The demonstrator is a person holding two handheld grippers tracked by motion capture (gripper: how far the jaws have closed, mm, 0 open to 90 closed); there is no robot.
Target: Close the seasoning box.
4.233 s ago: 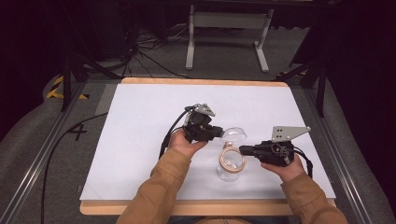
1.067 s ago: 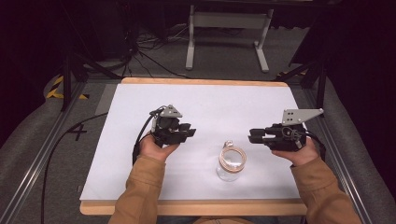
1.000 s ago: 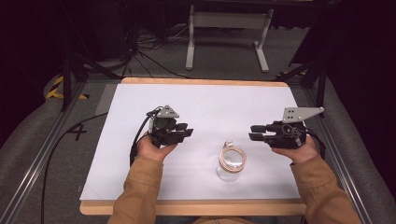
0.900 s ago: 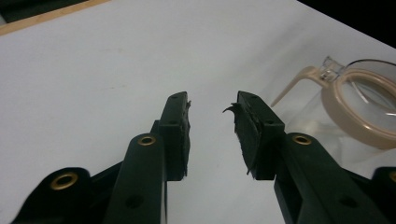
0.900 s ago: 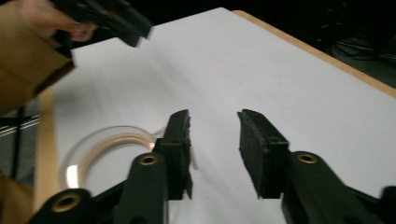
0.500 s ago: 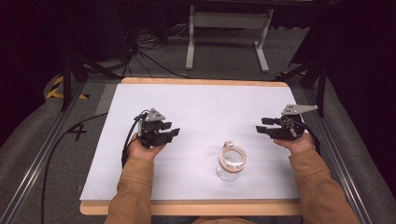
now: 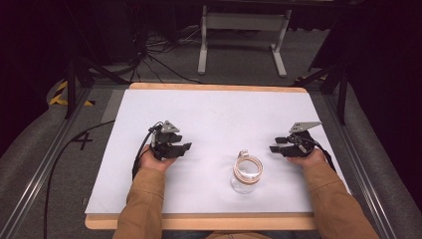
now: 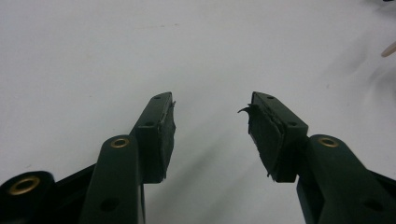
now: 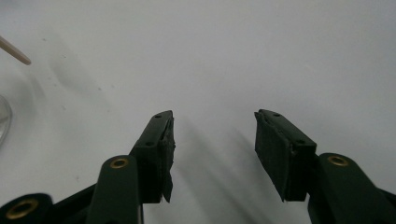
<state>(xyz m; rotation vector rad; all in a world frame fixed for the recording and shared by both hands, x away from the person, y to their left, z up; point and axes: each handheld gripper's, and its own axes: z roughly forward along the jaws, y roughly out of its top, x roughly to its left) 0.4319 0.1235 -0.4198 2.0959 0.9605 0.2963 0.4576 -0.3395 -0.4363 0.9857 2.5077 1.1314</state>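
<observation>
A clear glass jar (image 7: 246, 174) with a coppery rim stands upright at lower centre of the white counter (image 7: 214, 114); its contents cannot be made out. Either side, well apart, the left tool (image 7: 183, 148) and right tool (image 7: 275, 145) have just been opening and gape empty.

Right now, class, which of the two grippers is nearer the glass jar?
The right gripper: its open jaws point at the glass jar across a short gap, while the left gripper sits farther off.
</observation>
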